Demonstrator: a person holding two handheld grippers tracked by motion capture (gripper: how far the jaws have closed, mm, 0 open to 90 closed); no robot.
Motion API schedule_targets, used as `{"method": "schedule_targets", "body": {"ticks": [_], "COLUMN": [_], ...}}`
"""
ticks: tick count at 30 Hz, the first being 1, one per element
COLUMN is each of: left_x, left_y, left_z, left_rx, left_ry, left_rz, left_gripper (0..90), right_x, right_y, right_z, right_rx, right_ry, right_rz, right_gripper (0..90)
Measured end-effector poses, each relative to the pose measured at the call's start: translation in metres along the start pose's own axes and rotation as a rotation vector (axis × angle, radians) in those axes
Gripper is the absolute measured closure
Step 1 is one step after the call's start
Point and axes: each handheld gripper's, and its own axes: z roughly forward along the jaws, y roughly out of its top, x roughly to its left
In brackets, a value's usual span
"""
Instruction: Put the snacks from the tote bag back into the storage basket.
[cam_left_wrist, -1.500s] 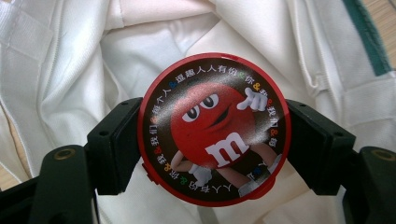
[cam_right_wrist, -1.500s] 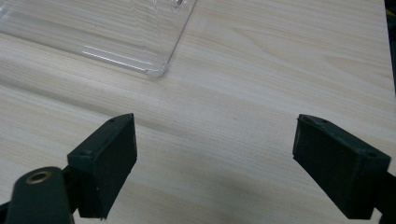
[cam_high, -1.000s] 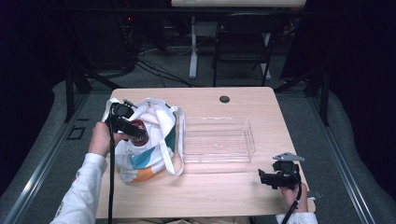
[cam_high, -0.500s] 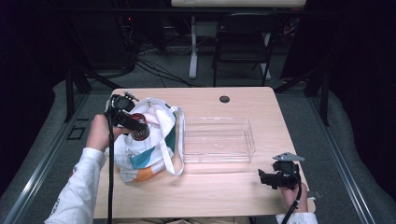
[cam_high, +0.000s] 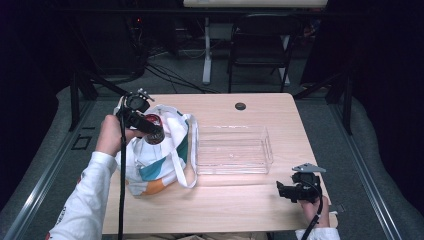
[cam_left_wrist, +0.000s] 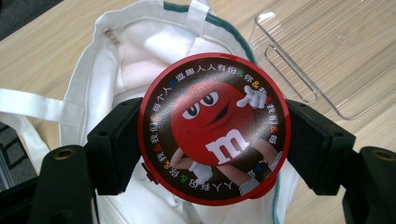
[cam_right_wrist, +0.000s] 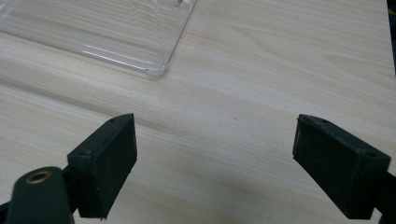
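Left gripper (cam_left_wrist: 212, 140), clamped on the red tin (cam_left_wrist: 214, 128), has lifted it up out of the bag (cam_high: 155, 155) since a second ago, likely bound for the tray (cam_high: 232, 150); right gripper (cam_right_wrist: 229, 163) idles open over bare table (cam_right_wrist: 243, 93).

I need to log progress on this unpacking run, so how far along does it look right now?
Early stage. Done: the left tongs have closed on a red candy tin and hold it above the open tote bag. In hand: carrying that tin. Left, by the look of it: the clear tray is empty, and the right tongs wait open over the table.
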Motion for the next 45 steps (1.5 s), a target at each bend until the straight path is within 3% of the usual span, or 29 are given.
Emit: {"method": "schedule_targets", "body": {"ticks": [14,35,45], "left_x": [-0.016,-0.045,-0.061], "left_y": [0.022,0.05,0.064], "left_z": [-0.002,0.003,0.014], "left_rx": [-0.028,-0.02,-0.007], "left_ry": [-0.018,-0.032,-0.063], "left_rz": [0.036,0.108,0.135], "left_gripper": [25.8,25.8,25.8], "right_x": [0.0,0.0,0.0], "right_y": [0.0,0.0,0.0], "right_z": [0.0,0.0,0.0], "right_rx": [-0.002,-0.002,-0.004], "right_ry": [-0.003,0.001,-0.001], "right_rz": [0.002,-0.002,-0.001], "right_gripper": [13.2,13.2,13.2]}}
